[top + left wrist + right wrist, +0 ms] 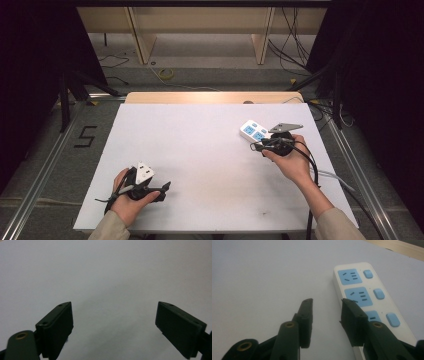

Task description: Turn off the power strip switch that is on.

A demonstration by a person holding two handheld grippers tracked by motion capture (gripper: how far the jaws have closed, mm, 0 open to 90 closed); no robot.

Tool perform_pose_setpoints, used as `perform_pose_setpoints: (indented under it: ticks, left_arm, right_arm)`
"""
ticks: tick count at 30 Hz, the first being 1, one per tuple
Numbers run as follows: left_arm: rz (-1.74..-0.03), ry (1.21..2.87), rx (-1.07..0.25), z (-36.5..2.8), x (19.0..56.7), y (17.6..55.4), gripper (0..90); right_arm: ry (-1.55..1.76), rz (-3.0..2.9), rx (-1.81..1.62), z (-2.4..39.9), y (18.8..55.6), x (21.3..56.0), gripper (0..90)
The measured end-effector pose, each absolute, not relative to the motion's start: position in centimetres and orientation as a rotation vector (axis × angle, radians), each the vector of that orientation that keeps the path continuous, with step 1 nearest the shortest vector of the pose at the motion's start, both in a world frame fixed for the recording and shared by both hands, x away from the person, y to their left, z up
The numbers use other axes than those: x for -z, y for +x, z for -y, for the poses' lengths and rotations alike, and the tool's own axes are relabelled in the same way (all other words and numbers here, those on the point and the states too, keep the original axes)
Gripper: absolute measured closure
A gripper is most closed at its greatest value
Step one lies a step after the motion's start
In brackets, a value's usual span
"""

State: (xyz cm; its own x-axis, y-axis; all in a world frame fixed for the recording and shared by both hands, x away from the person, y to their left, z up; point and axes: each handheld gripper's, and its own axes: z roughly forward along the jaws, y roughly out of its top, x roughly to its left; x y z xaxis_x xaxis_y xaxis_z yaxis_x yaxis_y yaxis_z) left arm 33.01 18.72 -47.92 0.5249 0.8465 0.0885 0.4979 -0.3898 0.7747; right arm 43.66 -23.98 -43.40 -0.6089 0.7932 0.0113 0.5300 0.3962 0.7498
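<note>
right gripper [325,306] – jaws parted, nothing between, just beside power strip [364,290], likely lining up | left gripper [113,315] – wide open, idle, well apart from strip

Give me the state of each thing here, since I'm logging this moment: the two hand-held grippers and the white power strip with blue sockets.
Left gripper: jaws wide open, nothing between them, over bare white table.
Right gripper: jaws parted, nothing between them, one jaw over the strip's edge.
White power strip with blue sockets: lying flat on the table, sockets up, nothing plugged into the visible sockets.
</note>
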Motion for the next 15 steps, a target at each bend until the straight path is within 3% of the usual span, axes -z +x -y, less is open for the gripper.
perform_pose_setpoints:
  ticks: [15]
  left_arm:
    - [-1.106,2.065,-0.616,-18.7,48.2,33.2,14.4]
  right_arm:
    - [1.064,-2.336,-1.156,24.6,39.1,44.5,55.6]
